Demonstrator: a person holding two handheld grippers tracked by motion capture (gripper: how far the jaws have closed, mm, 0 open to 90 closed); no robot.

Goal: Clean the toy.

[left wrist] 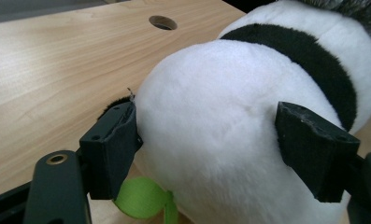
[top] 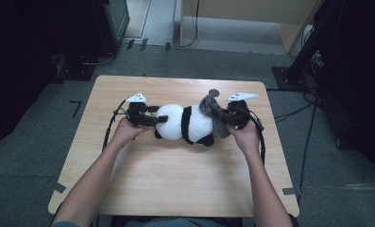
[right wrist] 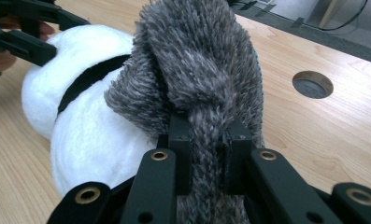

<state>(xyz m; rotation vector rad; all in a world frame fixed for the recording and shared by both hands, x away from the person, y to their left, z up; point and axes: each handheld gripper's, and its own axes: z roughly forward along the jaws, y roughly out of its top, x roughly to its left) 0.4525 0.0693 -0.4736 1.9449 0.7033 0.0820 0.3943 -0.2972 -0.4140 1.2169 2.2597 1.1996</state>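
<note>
A plush panda [top: 183, 123], white with a black band, lies on its side in the middle of the wooden table [top: 175, 179]. My left gripper [top: 159, 119] is at its left end. In the left gripper view the jaws stand wide on either side of the white body [left wrist: 220, 116], the pads [left wrist: 115, 140] right beside the plush without squeezing it. A green ribbon loop [left wrist: 141, 198] shows under the toy. My right gripper [top: 225, 118] is at the right end, shut on a grey furry cloth [right wrist: 197, 60] that drapes against the panda [right wrist: 80, 130].
A round cable hole [top: 214, 92] sits in the tabletop just behind the toy. Both forearms come in from the near edge. Black equipment stands and cables line the carpet around the table.
</note>
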